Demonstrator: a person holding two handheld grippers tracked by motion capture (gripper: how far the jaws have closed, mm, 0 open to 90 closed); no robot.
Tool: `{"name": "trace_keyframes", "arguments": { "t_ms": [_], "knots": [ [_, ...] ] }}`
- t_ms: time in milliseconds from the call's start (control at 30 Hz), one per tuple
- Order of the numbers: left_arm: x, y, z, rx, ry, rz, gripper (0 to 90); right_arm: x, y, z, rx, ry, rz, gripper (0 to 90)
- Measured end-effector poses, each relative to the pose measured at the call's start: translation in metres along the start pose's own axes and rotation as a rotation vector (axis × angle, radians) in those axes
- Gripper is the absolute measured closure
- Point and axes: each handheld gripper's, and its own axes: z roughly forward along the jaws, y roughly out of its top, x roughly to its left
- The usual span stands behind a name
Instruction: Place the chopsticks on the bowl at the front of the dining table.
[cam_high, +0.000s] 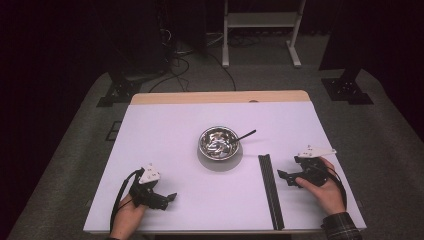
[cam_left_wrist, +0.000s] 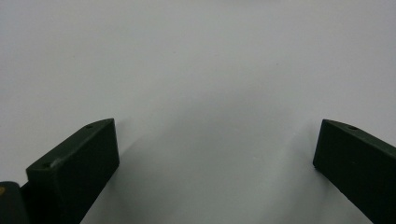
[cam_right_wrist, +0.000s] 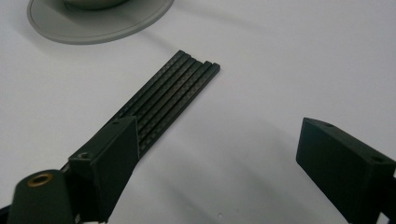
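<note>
Two tongs rested wide-jawed and empty on a white-topped desk (cam_high: 165, 125) over grey carpet in a dark room, left tongs (cam_high: 170, 198) near the front edge, right tongs (cam_high: 281, 176) just beside the black slatted strip (cam_high: 270, 190), no writing legible.

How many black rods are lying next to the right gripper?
4 black rods, lying side by side and touching, on the table between the bowl and the right gripper. More could be hidden underneath.
</note>
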Motion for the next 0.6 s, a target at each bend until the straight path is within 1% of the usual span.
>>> {"name": "trace_keyframes", "arguments": {
  "t_ms": [367,600],
  "knots": [
    [0.000,0.000,0.000,0.000,0.000,0.000,0.0,0.000,0.013,0.006,-0.004,-0.001,0.005,12.1],
    [0.000,0.000,0.000,0.000,0.000,0.000,0.0,-0.003,0.020,0.011,-0.012,-0.002,0.008,12.1]
  ]
}}
